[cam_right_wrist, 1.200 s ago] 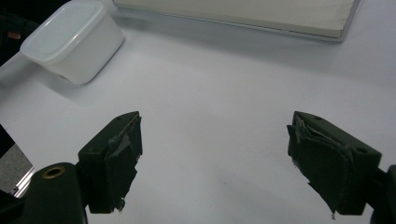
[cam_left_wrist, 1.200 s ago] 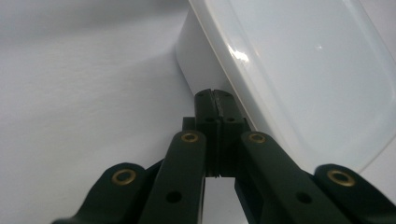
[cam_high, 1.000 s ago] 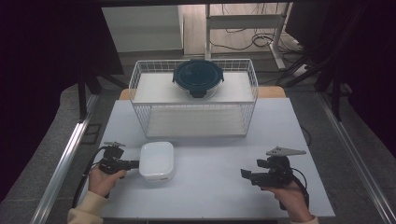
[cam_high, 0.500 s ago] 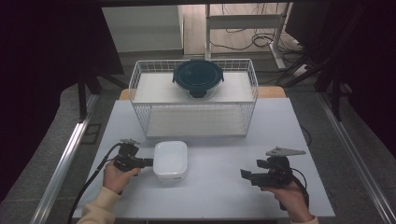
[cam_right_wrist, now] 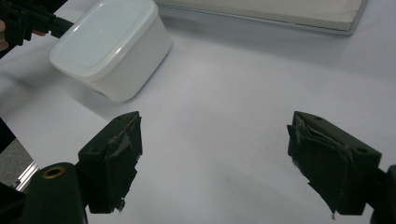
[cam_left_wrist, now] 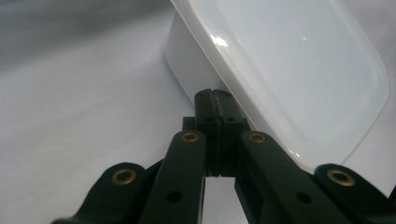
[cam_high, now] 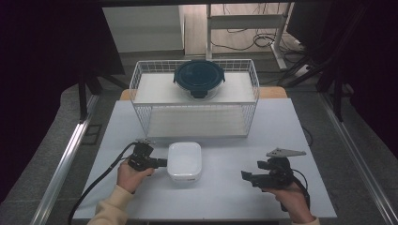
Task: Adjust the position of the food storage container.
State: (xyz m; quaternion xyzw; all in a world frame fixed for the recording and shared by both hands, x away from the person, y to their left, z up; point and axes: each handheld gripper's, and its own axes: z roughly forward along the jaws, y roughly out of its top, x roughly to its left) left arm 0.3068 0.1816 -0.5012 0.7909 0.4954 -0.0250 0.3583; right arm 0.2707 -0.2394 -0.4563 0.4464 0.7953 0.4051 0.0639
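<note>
The left gripper point(cam_high: 162, 163), jaws pressed together, touches the white lidded container point(cam_high: 185, 161) at its side. The right gripper point(cam_right_wrist: 212, 158) rests well apart from that container, jaws wide and empty.

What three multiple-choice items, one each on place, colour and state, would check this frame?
1. Where does the round container with the dark teal lid stand?
A. on the top shelf of the white wire rack
B. on the table beside the right gripper
C. on the floor

2. What colour is the rectangular lidded container on the table?
A. red
B. white
C. black

3. How do the jaws of the right gripper stand?
A. shut on the container
B. shut on nothing
C. open, with nothing between them

Answers:
1 A, the high view shows it on the rack's upper shelf.
2 B, body and lid are white in all three views.
3 C, the right gripper view shows the jaws wide apart over bare table.
</note>
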